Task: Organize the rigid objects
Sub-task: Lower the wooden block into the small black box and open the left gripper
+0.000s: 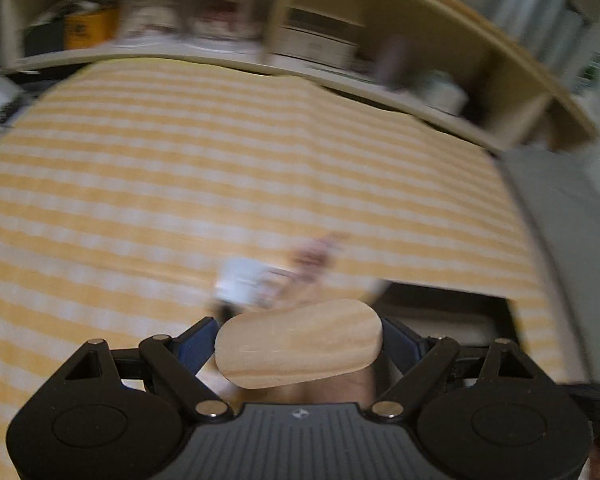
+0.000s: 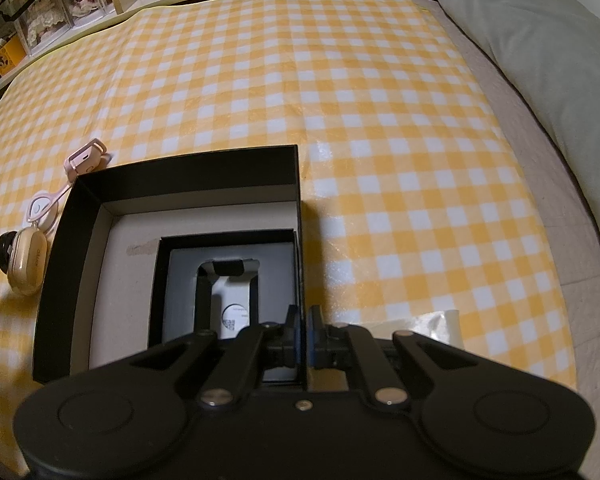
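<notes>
small box (image 2: pixel 228 300) — inside open box (image 2: pixel 76 248)

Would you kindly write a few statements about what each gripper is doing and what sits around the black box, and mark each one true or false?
1. The left gripper holds a rounded wooden piece between its fingers. True.
2. The right gripper is wide open above the tablecloth. False: its jaws are closed on the right wall of the black box.
3. The black box is open, with a smaller black box inside it. True.
4. A pink clip lies inside the black box. False: it lies on the yellow checked tablecloth, beyond the box's far left corner.
5. A grey pillow lies right of the tablecloth. True.
</notes>
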Available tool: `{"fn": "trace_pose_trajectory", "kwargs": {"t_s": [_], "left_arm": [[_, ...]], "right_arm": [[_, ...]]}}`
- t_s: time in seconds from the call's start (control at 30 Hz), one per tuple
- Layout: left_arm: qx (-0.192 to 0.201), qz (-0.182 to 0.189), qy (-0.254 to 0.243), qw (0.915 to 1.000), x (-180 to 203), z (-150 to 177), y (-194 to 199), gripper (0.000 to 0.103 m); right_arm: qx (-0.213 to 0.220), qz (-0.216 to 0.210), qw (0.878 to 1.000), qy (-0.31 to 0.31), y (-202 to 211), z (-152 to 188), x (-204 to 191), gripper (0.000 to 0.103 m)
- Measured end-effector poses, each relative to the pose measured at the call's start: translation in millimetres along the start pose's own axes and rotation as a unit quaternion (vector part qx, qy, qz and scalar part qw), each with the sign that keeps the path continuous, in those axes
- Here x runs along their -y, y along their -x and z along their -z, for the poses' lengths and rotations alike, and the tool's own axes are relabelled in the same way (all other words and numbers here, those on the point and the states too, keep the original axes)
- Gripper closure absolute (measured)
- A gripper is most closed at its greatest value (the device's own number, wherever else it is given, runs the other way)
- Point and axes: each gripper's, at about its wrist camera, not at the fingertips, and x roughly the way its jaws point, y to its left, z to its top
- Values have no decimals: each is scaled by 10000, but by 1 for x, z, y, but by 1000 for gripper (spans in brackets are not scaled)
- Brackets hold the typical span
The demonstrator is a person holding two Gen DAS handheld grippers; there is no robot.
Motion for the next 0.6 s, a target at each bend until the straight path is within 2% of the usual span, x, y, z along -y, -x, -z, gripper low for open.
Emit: {"fn": "trace_pose_trajectory", "kwargs": {"t_s": [0.17, 0.27, 0.33, 0.6], "left_arm": [[83, 556, -772, 9954, 56, 23, -3, 15], [262, 690, -1530, 9855, 85, 38, -10, 15], [183, 709, -1875, 9795, 98, 46, -19, 15], [-15, 950, -2354, 9673, 127, 67, -53, 15]], "right_arm": [[-4, 5, 10000, 15, -1, 0, 0, 99], [-8, 1, 10000, 2, -1, 0, 0, 99], [-9, 4, 10000, 4, -1, 0, 0, 99], [-12, -7, 10000, -15, -3, 0, 0, 99]]}}
